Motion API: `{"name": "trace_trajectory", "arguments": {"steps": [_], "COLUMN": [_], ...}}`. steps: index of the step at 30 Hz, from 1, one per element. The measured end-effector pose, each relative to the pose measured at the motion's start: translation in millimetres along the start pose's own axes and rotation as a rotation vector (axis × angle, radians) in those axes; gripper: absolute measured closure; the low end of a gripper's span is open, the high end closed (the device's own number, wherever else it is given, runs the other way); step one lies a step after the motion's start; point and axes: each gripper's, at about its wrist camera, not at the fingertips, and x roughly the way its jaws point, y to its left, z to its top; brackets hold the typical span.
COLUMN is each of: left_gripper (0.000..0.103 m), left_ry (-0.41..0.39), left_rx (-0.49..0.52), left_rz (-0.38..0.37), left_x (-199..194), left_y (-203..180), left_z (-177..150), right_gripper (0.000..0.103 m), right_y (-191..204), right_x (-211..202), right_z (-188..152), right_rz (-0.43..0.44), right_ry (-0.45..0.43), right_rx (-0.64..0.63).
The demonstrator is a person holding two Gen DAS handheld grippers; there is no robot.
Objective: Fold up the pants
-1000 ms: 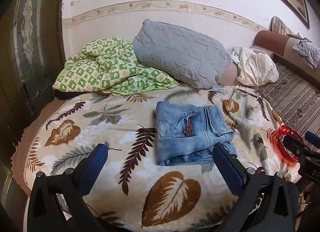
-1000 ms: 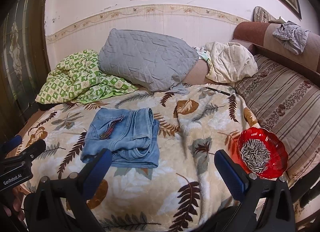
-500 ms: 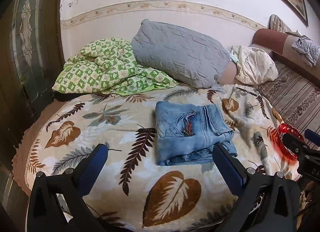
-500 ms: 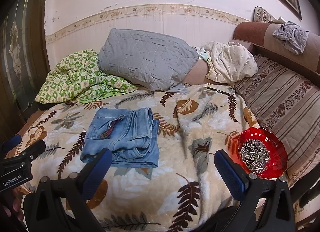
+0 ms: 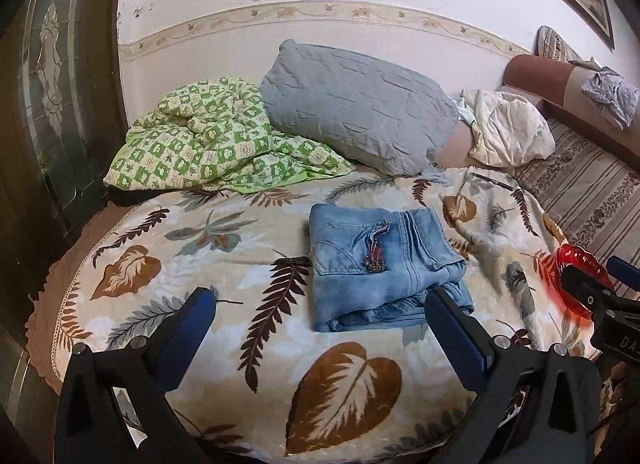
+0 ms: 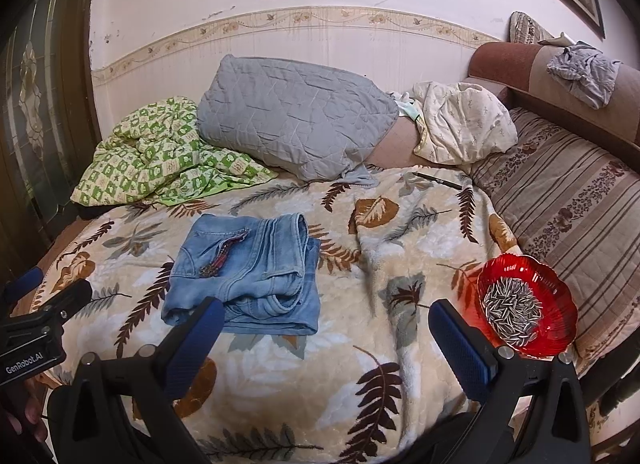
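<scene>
pants (image 5: 380, 264) unmoved, folded | both hand-held grippers still apart, empty

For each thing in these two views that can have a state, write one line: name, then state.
jeans: folded into a compact stack, flat on the leaf-print blanket
left gripper: open, empty
right gripper: open, empty
red bowl: upright, holding seeds
green checked quilt: crumpled
grey pillow: leaning on the quilt

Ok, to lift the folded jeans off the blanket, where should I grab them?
Take the folded jeans at the layered near edge, coming low from the front; the stacked layers open toward the tongs there, so one bite catches them all.
</scene>
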Motion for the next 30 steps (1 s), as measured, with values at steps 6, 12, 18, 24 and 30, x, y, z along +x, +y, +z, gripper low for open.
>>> {"name": "trace_trajectory", "arguments": {"steps": [6,12,18,24,30], "left_gripper": [0.0,0.0,0.0,0.0,0.0], "left_ry": [0.002,0.002,0.002,0.003,0.003], "left_rx": [0.0,0.002,0.004,0.005,0.006], "left_rz": [0.002,-0.001,-0.004,-0.004,-0.003], "left_x": [-0.4,0.3,0.4,0.5,0.4], "left_y": [-0.8,-0.1,0.9,0.6,0.6], "left_z": [0.0,0.8,1.2,1.1,1.5], "right_gripper": [0.0,0.0,0.0,0.0,0.0], "right_y": [-0.5,-0.8,-0.8,-0.7,0.0], "right_x": [1.4,1.5,1.7,3.0,2.7], "right_z": [0.8,1.0,1.0,-0.9,-2.0], "right_rz": [0.001,0.002,0.003,0.006,0.005], "right_ry": [0.002,0.002,0.003,0.006,0.008], "right_rx": [-0.001,0.0,-0.001,-0.003,-0.003]}}
